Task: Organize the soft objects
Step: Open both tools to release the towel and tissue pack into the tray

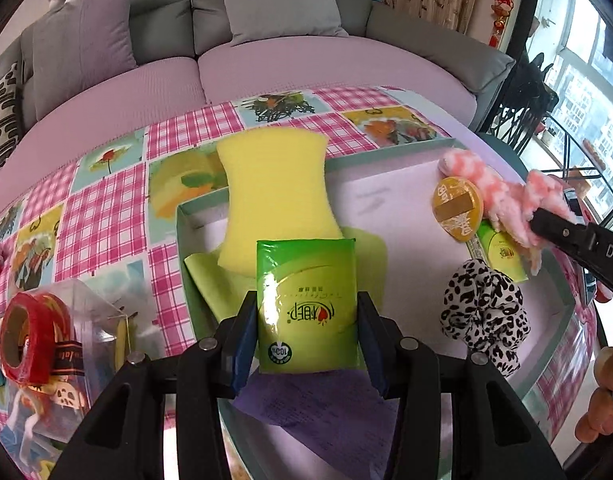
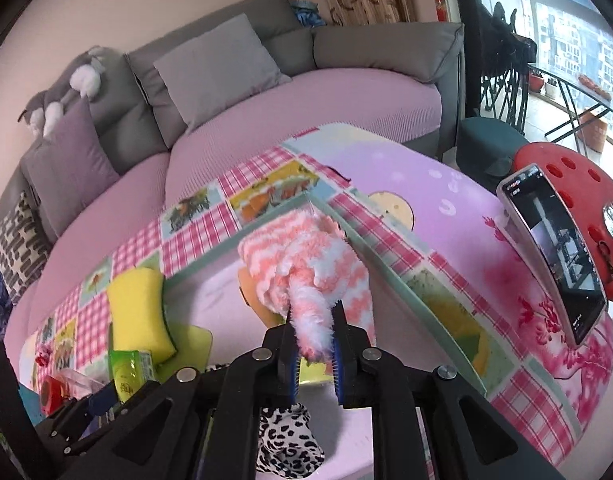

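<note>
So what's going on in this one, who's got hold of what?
A person is sorting soft things into a shallow tray on a checked tablecloth. The left gripper is closed on a green tissue pack, held over the tray's near edge. The right gripper is pinching a fluffy pink-and-white sock over the tray's far corner. A yellow sponge, a leopard-print scrunchie and a second tissue pack already lie in the tray.

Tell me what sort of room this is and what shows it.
Most likely a home living room: a grey sofa with cushions and a plush toy stands behind a table under a pink checked tablecloth, and a balcony window looks onto apartment blocks.
</note>
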Motion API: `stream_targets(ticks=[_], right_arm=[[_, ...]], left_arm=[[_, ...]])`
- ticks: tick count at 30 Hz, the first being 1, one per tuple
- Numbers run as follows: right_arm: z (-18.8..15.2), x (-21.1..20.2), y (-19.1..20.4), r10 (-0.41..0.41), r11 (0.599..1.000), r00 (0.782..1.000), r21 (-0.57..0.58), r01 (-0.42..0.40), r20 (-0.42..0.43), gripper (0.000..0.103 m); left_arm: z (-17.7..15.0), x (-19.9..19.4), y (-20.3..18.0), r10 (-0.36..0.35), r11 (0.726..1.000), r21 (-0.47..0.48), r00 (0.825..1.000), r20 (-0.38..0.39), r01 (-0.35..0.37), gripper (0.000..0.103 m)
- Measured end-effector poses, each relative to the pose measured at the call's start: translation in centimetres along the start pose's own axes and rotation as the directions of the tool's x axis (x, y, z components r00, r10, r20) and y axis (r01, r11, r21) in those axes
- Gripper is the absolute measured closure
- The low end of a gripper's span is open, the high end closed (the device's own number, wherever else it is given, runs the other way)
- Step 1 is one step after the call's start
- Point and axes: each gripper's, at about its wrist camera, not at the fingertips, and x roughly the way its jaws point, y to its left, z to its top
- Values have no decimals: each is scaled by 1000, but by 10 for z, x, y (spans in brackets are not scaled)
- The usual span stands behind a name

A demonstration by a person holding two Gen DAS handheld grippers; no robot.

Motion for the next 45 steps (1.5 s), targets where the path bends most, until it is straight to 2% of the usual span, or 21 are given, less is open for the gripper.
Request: stream_targets(ticks=[4,8,11,14,16,24,27,31,33,35,36,40,45], right_arm=[[-3,7,3,-28,999,999,-20,28,-35,88],[-3,7,3,-57,998,998,-38,56,-41,88],[-3,4,5,-88,994,995,-63,85,-41,84],[-2,-1,7,-110,991,993,-86,106,-39,73],[-1,-5,8,-119,989,992,-95,115,-34,54],[0,-19,17,-134,978,991,-166,129,-18,42],[-1,-20,21,-139,972,990,-193,133,-20,33],[-2,-20,27,-131,967,991,-225,124,-17,19],[-4,-18,31,-121,965,992,-237,111,-28,17],[-5,-18,34,-116,962,993,-252,105,-28,11],[-6,-19,37,-109,960,994,-261,99,-23,0],[-7,-22,46,-69,958,998,-278,63,-11,0],[-9,-19,53,-69,952,997,-299,60,-21,0]], left_arm=[[-1,3,0,-3,1000,-2,1000,-1,3,55],[-3,12,3,-8,1000,-19,999,-34,8,55],[-4,13,4,-9,1000,-25,999,-46,8,55],[-3,8,4,-22,999,-25,999,-50,21,54],[-3,4,3,-23,1000,-21,998,-54,22,50],[1,-23,9,-5,999,-33,1000,-25,4,47],[3,-32,19,21,998,-64,1000,-10,-22,21],[3,-40,40,67,990,-125,998,11,-66,21],[3,-42,51,90,984,-154,996,16,-87,21],[2,-45,60,113,978,-176,993,20,-108,16],[2,-45,63,125,976,-184,992,23,-118,9],[0,-52,74,172,963,-220,983,57,-156,8],[-1,-54,78,171,962,-228,983,60,-154,8]])
